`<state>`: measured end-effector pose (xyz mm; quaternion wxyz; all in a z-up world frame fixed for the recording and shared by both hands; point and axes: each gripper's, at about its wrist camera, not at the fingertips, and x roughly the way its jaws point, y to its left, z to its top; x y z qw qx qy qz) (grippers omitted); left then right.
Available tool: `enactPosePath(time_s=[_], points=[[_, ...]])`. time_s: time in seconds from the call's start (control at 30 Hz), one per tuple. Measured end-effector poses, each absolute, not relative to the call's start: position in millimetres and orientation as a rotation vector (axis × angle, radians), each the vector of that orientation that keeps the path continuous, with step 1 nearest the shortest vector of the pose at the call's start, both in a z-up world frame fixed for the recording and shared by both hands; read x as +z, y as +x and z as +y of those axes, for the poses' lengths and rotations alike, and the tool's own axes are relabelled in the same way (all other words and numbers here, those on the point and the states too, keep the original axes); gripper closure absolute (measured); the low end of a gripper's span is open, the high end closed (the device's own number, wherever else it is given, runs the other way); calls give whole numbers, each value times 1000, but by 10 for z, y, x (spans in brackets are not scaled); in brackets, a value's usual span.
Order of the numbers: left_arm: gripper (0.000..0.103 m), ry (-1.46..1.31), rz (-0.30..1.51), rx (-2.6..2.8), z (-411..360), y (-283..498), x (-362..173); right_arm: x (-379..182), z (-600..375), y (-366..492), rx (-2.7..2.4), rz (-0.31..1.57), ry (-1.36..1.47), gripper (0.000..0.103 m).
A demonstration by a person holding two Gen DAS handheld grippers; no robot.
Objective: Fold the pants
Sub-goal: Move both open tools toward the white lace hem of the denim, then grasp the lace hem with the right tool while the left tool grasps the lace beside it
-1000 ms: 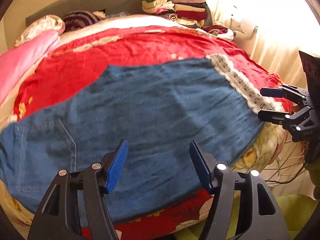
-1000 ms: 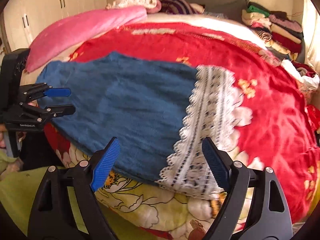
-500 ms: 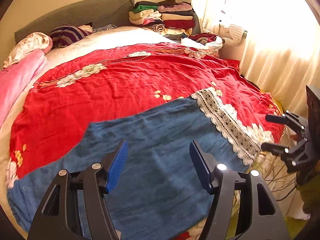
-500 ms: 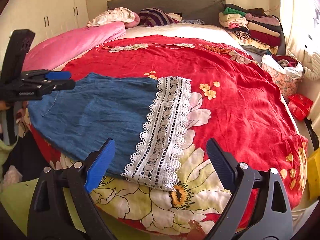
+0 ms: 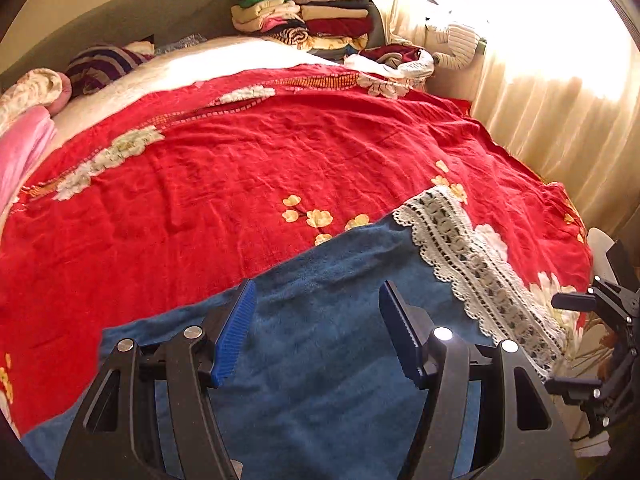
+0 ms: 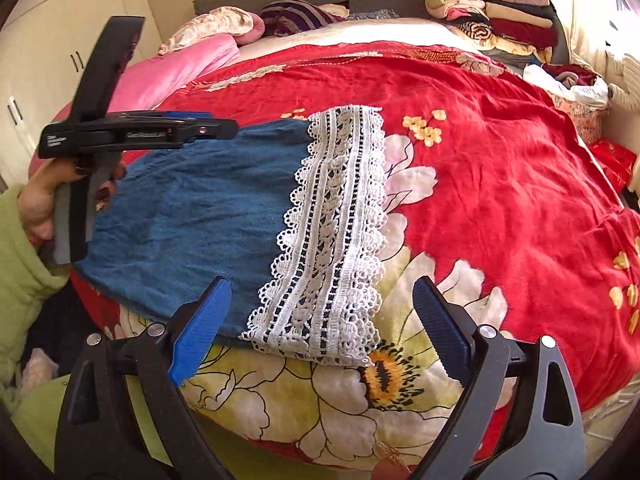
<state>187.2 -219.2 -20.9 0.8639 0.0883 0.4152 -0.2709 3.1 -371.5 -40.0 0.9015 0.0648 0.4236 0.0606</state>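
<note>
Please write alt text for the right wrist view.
Blue pants with a white lace hem lie flat on a red flowered bedspread. The open right gripper hovers near the hem; the left gripper hovers above the pants.

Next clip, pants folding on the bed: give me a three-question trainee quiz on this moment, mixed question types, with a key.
1. True or false: the blue pants are clamped in the right gripper.
2. The pants' white lace hem lies on: A) pink blanket B) red floral bedspread C) floor.
3. Fill in: the folded clothes stack sits at the bed's ____ end.

Key: 1 false, jaws stand open with nothing held; 2 B; 3 far (headboard).
</note>
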Motion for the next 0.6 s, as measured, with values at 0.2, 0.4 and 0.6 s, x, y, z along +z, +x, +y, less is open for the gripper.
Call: enactPosePath(time_s=[0.2, 0.4, 0.6], points=[[40, 173, 876, -629, -2324, 1995, -287, -547, -3675, 113, 134, 913, 178, 17], [41, 215, 893, -719, -2523, 2082, -385, -587, -3645, 174, 142, 909, 213, 17], [49, 206, 945, -743, -2537, 2188, -557, -593, -3571, 241, 174, 913, 214, 42]])
